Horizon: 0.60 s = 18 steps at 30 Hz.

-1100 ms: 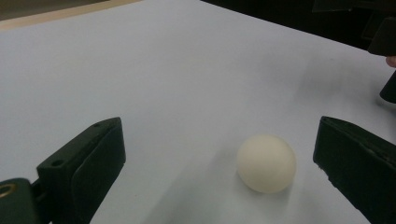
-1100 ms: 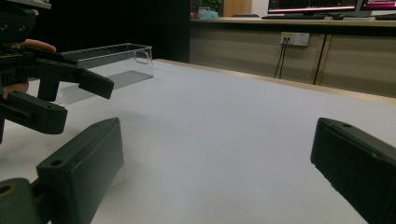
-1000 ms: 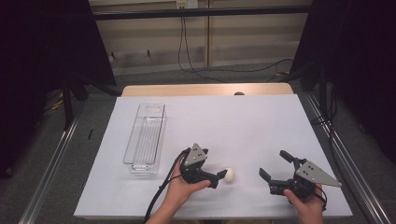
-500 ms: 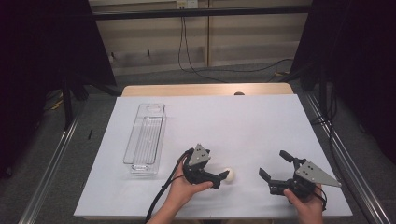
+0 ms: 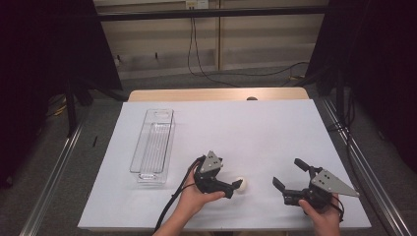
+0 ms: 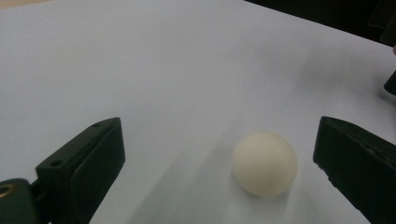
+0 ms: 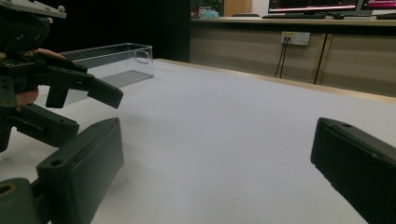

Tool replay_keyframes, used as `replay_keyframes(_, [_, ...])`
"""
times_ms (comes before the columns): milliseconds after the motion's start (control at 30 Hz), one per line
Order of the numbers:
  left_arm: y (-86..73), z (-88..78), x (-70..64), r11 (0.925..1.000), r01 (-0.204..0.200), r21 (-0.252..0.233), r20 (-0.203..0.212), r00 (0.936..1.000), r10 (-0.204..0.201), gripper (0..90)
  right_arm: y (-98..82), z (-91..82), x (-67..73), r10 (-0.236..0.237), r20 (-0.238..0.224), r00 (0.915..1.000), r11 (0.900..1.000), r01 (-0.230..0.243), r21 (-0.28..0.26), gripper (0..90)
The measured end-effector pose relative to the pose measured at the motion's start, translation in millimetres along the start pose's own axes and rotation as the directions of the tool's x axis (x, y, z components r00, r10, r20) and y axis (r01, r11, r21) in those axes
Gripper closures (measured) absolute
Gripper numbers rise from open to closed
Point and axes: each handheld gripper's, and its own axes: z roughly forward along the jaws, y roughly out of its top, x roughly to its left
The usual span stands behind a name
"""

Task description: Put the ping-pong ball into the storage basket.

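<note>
We see a cream-white ball (image 6: 265, 163), plain and matte with no marking, on the pale bluish-white sheet that covers the desk (image 5: 255, 132). Along the far edge of the desk a strip of light tan wood (image 5: 216, 94) shows. The left tool (image 5: 233, 188) is black with a grey three-cornered plate on top; the right tool (image 5: 290, 174) has the same black body and grey plate. Near the left edge of the desk, the long bin (image 5: 153, 145) is clear and colourless, with fine parallel ridges lining its floor. The frame rails (image 5: 54, 172) beside the desk are dull silver-grey, and the surrounding curtains (image 5: 44, 44) are black.
</note>
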Motion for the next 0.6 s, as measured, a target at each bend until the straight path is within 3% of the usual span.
replay_keyframes(233, [0.8,3.9,-2.5,0.9999,0.011,0.013,-0.003,0.9999,-0.011,2.7,-0.1,0.5,-0.2,-0.003,0.000,1.0000,1.000,0.003,0.001,2.0])
replay_keyframes(600, [0.0,10.2,-6.6,0.9989,-0.017,0.044,0.011,0.9998,0.017,3.4,0.2,0.3,-0.3,0.000,0.000,1.0000,1.000,0.000,0.001,2.0])
